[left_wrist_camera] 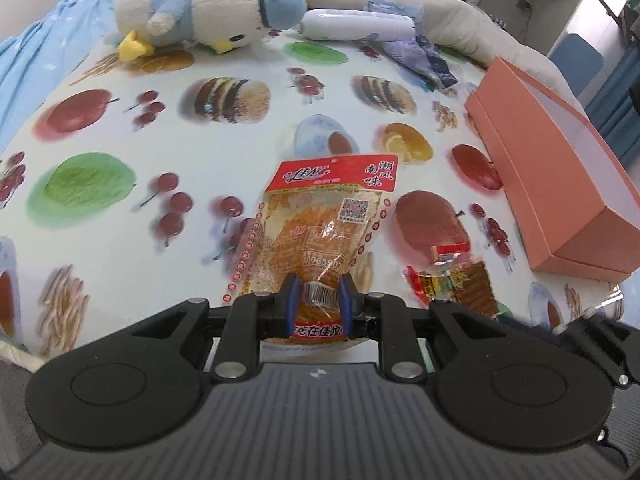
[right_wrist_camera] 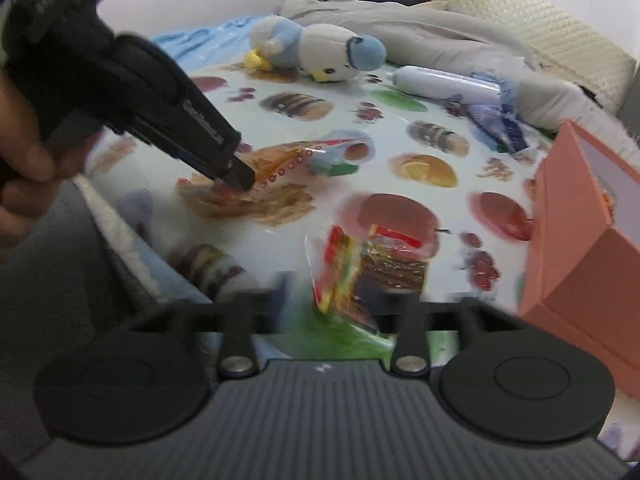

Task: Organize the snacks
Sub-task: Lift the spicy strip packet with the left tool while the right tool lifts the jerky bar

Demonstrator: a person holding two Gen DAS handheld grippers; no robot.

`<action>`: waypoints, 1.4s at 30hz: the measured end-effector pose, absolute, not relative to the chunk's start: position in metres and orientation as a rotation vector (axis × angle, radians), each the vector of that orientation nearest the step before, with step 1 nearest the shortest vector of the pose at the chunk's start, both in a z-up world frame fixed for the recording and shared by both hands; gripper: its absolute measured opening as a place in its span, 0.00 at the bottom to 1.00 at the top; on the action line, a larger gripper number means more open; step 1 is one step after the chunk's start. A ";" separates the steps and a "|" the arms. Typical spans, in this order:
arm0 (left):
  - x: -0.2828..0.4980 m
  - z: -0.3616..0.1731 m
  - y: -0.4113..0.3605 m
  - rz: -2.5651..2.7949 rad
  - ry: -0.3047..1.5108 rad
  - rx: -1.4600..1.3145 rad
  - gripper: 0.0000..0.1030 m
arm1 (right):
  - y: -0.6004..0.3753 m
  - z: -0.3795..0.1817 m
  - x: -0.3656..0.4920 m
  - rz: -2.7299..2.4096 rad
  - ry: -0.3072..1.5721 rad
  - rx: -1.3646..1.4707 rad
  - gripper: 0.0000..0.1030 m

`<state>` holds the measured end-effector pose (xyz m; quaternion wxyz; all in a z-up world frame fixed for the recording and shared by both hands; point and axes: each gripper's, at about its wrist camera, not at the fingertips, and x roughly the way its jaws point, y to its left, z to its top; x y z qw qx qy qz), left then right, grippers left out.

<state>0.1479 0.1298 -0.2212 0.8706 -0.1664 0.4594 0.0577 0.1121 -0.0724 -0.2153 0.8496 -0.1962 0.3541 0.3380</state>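
Left gripper (left_wrist_camera: 319, 294) clamped on bottom edge of orange snack packet (left_wrist_camera: 320, 224), lying on tablecloth (left_wrist_camera: 120, 128). Right gripper (right_wrist_camera: 356, 300) blurred; grip undeterminable, second packet (right_wrist_camera: 372, 264) before it. Advised: lift clear of cloth, carry level to pink box (left_wrist_camera: 560, 184).

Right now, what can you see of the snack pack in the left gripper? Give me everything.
The snack pack is a flat clear plastic pouch with a red header printed in Chinese characters, a QR code, a barcode near its bottom end and orange-brown strips inside. Red dotted circles edge both sides. The left gripper is shut on its lower end, blue pads pinching the film. The rest looks to lie on the fruit-print cloth, header pointing away. The right wrist view shows it blurred, the bottom end pinched.
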 end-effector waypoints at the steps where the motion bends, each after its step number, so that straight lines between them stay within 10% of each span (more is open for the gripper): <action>1: 0.147 -0.222 0.131 0.125 0.961 -0.352 0.24 | -0.074 -0.215 0.113 0.715 0.743 -0.384 0.66; 42: 0.133 -0.188 0.116 0.154 0.862 -0.408 0.17 | -0.110 -0.195 0.157 0.429 0.821 -0.125 0.52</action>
